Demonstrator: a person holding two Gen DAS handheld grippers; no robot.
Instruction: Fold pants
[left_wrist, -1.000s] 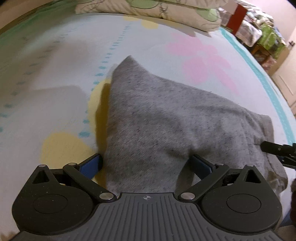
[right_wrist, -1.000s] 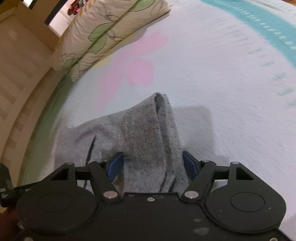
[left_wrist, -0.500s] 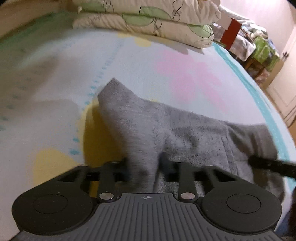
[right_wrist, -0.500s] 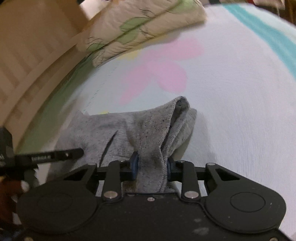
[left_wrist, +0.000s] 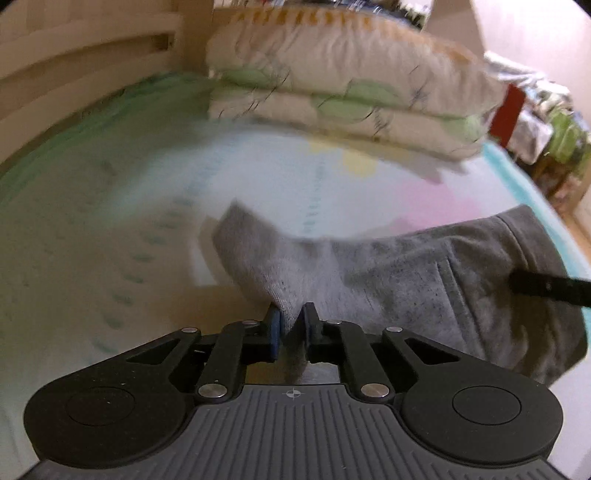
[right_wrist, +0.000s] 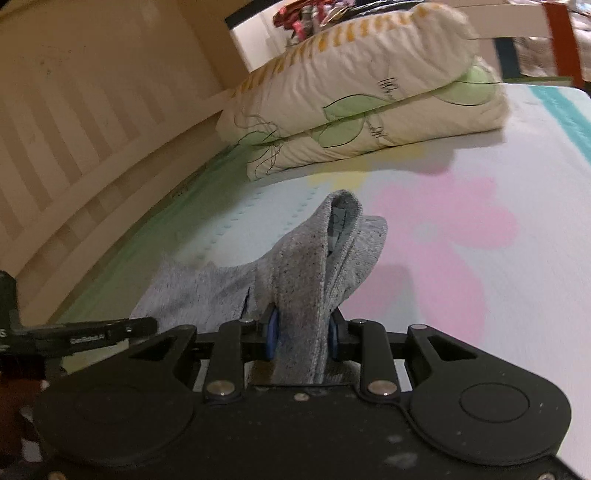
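The left gripper (left_wrist: 291, 325) has just been closing and now pinches one edge of the grey pants (left_wrist: 424, 273); the right gripper (right_wrist: 302, 334) clamps a bunched edge. Pants hang over the bed (right_wrist: 498, 280), with bare sheet between them and the pillows (right_wrist: 369, 96).

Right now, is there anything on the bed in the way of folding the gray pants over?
Nothing visible blocks it. Both the left gripper and the right gripper are shut on the pants. The sheet ahead lies bare, and the pillows sit far back by the headboard.
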